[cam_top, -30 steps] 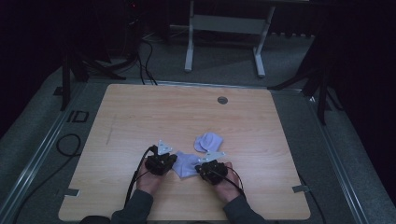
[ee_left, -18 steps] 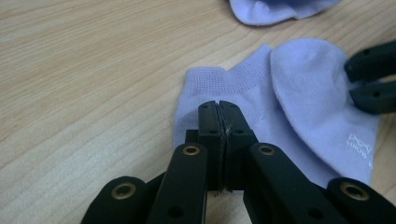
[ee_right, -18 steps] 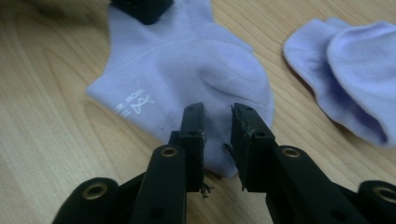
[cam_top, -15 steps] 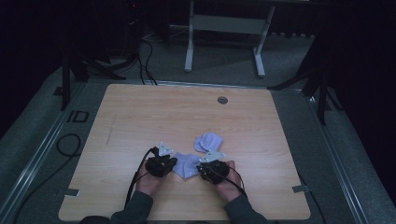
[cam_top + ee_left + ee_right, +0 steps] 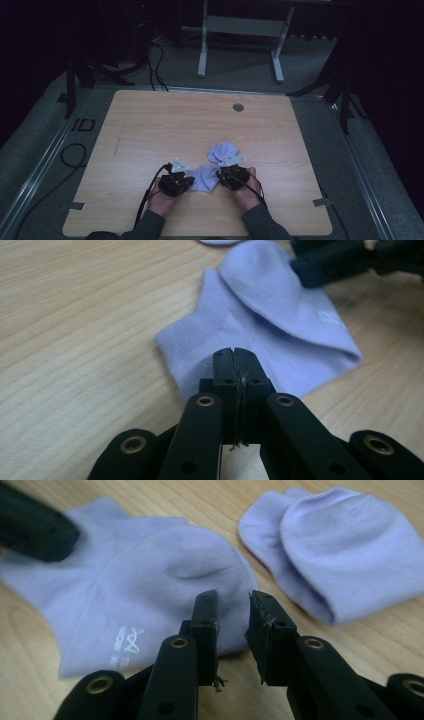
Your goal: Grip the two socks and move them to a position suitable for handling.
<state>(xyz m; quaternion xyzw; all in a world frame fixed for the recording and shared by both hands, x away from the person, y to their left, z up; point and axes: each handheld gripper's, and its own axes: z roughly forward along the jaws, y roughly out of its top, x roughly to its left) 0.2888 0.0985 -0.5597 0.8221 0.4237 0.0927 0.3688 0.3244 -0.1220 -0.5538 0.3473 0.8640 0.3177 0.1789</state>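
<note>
Jaws of the left gripper (image 5: 234,371) are pressed flat together at the cuff edge of a lilac sock (image 5: 265,325), their tips just over its near hem; whether any fabric is pinched between them I cannot tell. In the high view this gripper (image 5: 186,181) sits at the sock's left end, held by the person's left hand (image 5: 162,200), its cable (image 5: 145,197) trailing back toward the table's near edge.

The right gripper (image 5: 232,617) has its 2 jaws parted by a narrow gap, hovering just at the sock's (image 5: 135,590) folded-over edge near a small white logo (image 5: 127,642). In the high view it (image 5: 224,175) rests at the sock's (image 5: 202,176) right end, held by the right hand (image 5: 246,192).

A second lilac sock (image 5: 340,545), folded into a rounded bundle, lies just beside the first, on its far right side (image 5: 222,150). Both lie on the wooden table (image 5: 165,125), toward its near edge. A round grommet (image 5: 238,107) sits near the table's far edge.
</note>
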